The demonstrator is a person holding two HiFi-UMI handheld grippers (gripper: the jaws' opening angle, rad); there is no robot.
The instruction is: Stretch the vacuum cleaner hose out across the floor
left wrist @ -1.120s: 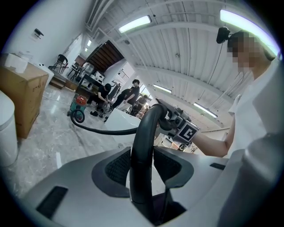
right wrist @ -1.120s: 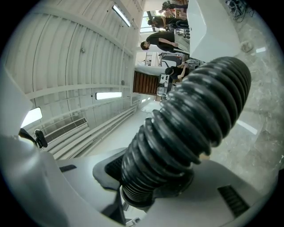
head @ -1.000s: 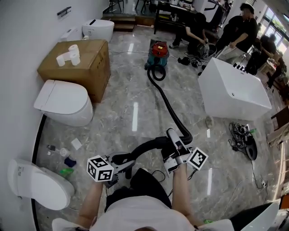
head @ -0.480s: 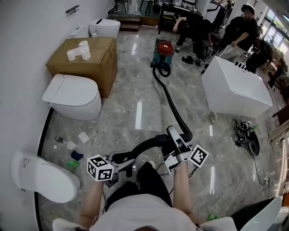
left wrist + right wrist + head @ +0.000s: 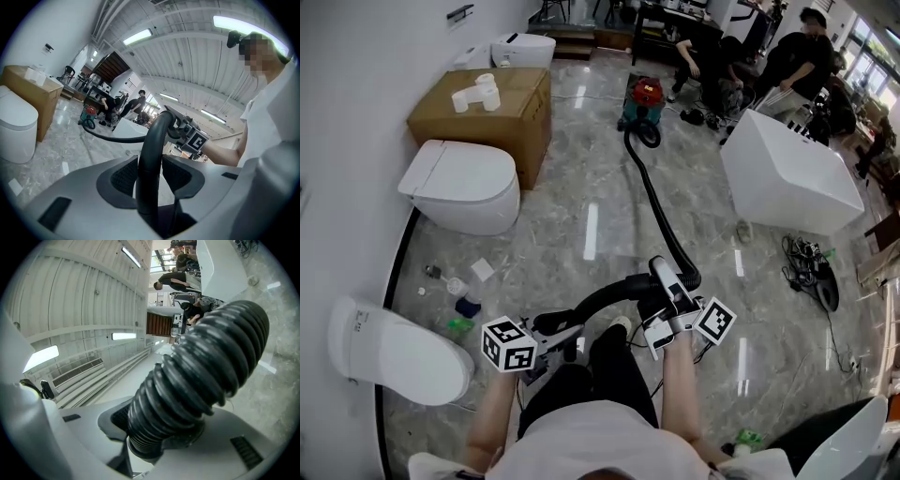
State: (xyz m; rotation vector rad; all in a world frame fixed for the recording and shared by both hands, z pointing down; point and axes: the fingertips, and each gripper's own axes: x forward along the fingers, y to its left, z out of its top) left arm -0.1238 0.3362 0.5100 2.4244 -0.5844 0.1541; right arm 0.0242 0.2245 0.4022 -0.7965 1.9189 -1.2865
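Note:
A red and teal vacuum cleaner [image 5: 641, 101] stands far up the floor. Its black ribbed hose [image 5: 654, 202] runs from it down the marble floor to me, curving at my hands. My right gripper [image 5: 667, 286] is shut on the ribbed hose [image 5: 197, 380] near its bend. The smooth black tube end [image 5: 598, 300] arcs left to my left gripper [image 5: 555, 330], which is shut on the tube [image 5: 151, 159]. In the left gripper view the right gripper's marker cube [image 5: 197, 140] shows beyond the tube.
A white toilet [image 5: 464, 187] and a cardboard box [image 5: 483, 117] with paper rolls stand at left, another toilet [image 5: 389, 352] nearer. A white bathtub [image 5: 787, 178] is at right, cables [image 5: 811, 281] beside it. People work at the back right. Small bottles [image 5: 459, 305] litter the floor at left.
The view has slid back from the vacuum cleaner: it, the box and the toilets sit a little farther off, and the hose lies straighter. Both grips are unchanged.

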